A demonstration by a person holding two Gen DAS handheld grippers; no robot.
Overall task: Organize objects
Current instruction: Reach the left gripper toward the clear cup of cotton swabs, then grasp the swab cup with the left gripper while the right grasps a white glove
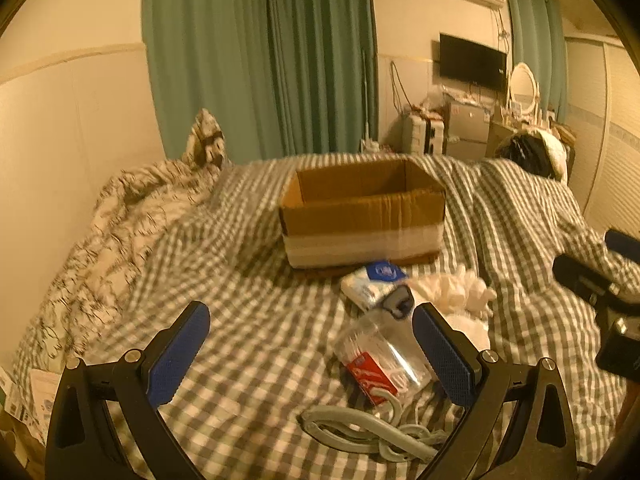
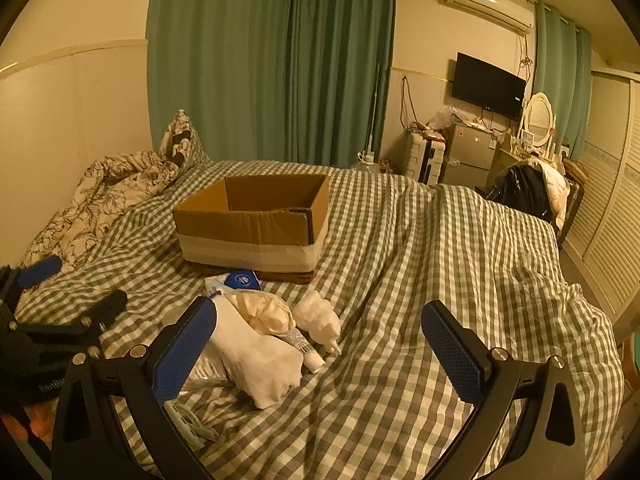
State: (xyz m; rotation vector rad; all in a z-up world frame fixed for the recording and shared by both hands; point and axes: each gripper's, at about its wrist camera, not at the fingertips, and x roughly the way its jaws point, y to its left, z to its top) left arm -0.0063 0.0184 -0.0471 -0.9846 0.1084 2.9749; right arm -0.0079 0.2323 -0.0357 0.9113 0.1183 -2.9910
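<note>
An open cardboard box (image 1: 362, 212) (image 2: 256, 224) stands on the checked bed; its inside looks bare. In front of it lie a white pack with a blue label (image 1: 376, 282) (image 2: 236, 282), crumpled white gloves (image 1: 456, 290) (image 2: 268, 312), a white sock (image 2: 260, 360), a small tube (image 2: 306, 348), a clear plastic container with a red label (image 1: 380, 356) and grey hangers (image 1: 360, 432). My left gripper (image 1: 312, 350) is open and empty, just left of the container. My right gripper (image 2: 320, 356) is open and empty, above the sock and tube. Each gripper shows at the edge of the other's view.
A floral duvet (image 1: 120, 232) (image 2: 100, 200) is bunched along the wall on the left. Green curtains (image 1: 260, 56) hang behind the bed. A fridge, suitcase, television and dresser stand at the far right. The checked cover (image 2: 440, 280) spreads right of the pile.
</note>
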